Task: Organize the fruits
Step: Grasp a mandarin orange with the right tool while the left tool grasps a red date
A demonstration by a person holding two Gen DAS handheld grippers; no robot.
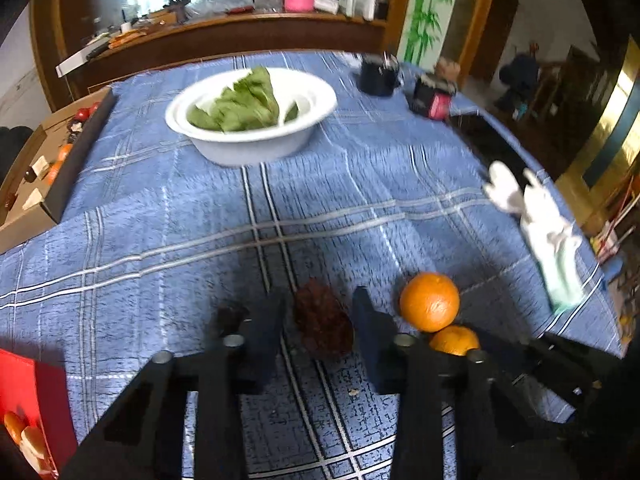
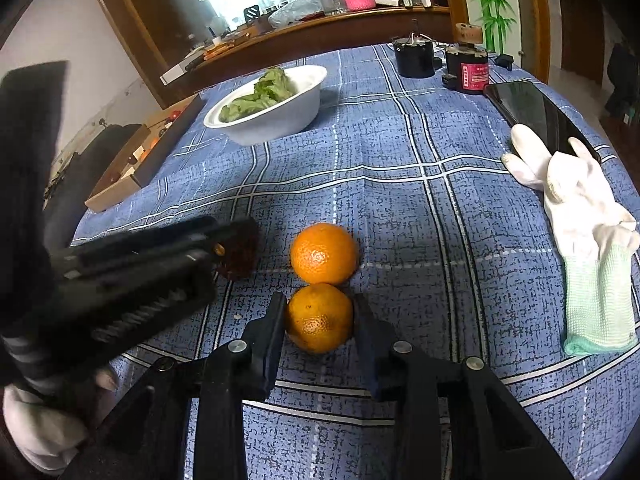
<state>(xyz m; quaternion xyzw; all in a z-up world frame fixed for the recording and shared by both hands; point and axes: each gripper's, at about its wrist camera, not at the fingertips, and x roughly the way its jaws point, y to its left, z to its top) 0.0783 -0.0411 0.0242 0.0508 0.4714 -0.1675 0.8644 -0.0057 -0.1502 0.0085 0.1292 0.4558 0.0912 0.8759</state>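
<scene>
The near orange (image 2: 320, 318) sits between the open right gripper's (image 2: 320, 330) fingers, the dark fruit (image 1: 323, 322) between the open left gripper's (image 1: 320, 320).

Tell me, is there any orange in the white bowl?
No, the white bowl holds only green leaves; both oranges, the far orange and the near orange, sit on the blue tablecloth.

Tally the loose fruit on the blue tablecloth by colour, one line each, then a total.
Orange: 2, the near orange between the right hand-held gripper fingers, and the far orange.
Dark red-brown: 1, the dark fruit between the left hand-held gripper fingers.
Total: 3
</scene>
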